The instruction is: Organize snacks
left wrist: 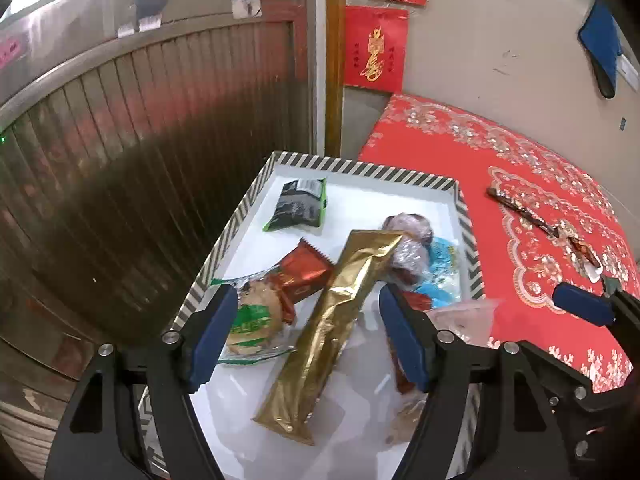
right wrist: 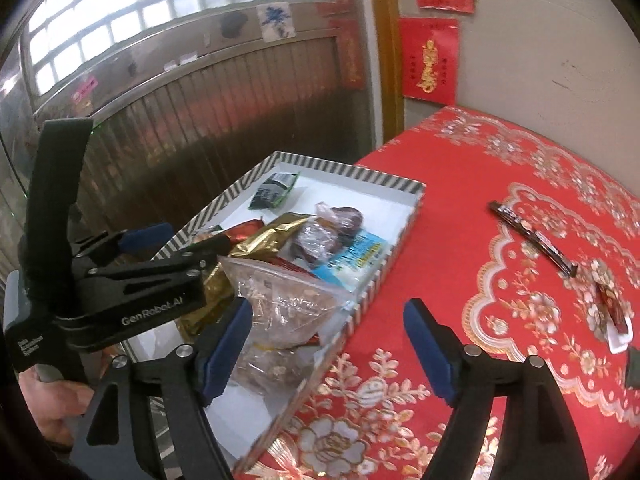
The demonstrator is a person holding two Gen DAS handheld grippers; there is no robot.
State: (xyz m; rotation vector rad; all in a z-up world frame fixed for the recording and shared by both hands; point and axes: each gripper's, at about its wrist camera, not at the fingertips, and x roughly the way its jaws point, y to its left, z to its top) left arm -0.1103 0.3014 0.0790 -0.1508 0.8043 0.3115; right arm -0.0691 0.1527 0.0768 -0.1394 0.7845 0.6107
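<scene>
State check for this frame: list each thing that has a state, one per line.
left gripper: open, empty, above the tray
right gripper: open, empty
striped tray: holding snacks
gold packet: lying flat in tray
dark snack bar: on the red cloth, outside tray

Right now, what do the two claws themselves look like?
Both claws look alike: black angular frames with silver bolt heads and blue ridged pads on the fingers. The left claw shows white GenRobot.AI lettering on its side in the right wrist view. The right claw has no visible markings.

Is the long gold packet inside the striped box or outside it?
Inside. The gold packet lies flat on the white floor of the box, among other snacks.
</scene>
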